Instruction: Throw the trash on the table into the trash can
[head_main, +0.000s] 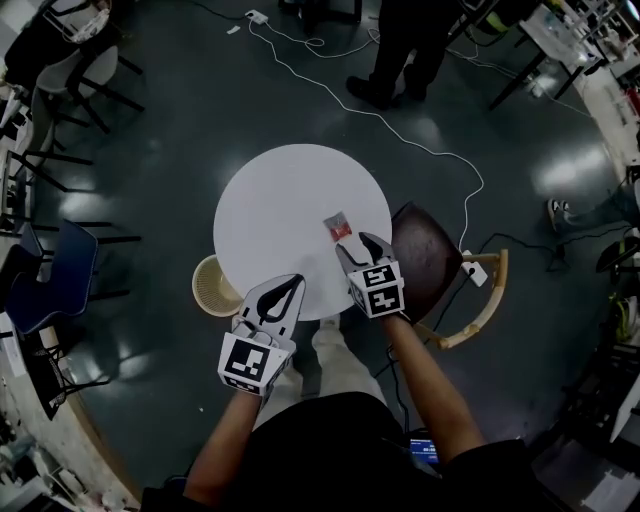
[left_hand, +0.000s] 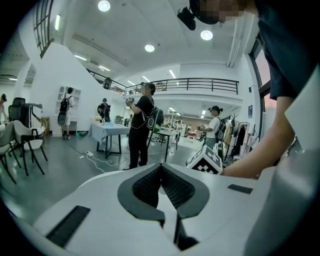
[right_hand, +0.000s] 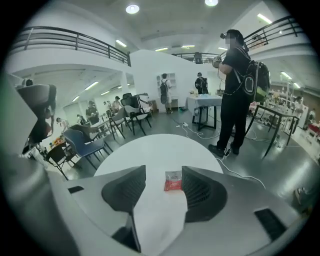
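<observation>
**Item:** small red and clear plastic packet (head_main: 338, 226) (right_hand: 173, 181). It lies flat on the round white surface (head_main: 270, 200) (right_hand: 155, 147), right of the centre and toward the near edge.

**Right gripper** (head_main: 358, 246) (right_hand: 164, 174): it hangs over the near right part of the surface, tilted downward and aimed at the packet. Its jaws stand wide apart and grip nothing. In the right gripper view the packet rests on the surface in the gap between them, close beside the right jaw, with no pad pressing on it. In the head view the packet sits just beyond the jaw tips.

**Left gripper** (head_main: 294, 284) (left_hand: 160, 167): it is at the near edge of the surface, left of the right gripper and apart from the packet. Its jaws are closed with the tips meeting, and nothing is between them.

**Trash can:** round beige ribbed basket (head_main: 205, 285). It stands on the dark grey floor (head_main: 200, 100) at the near left of the surface, partly hidden under the rim and just left of the left gripper.

**Surroundings:**
- A brown wooden chair with a pale curved arm (head_main: 428, 255) stands immediately right of the surface.
- A white cable (head_main: 400, 130) trails across the floor on the far side.
- A person in dark clothing (head_main: 400, 45) (left_hand: 141, 125) (right_hand: 237, 95) stands beyond the far edge.
- A blue chair (head_main: 55, 275) stands well off to the left.
</observation>
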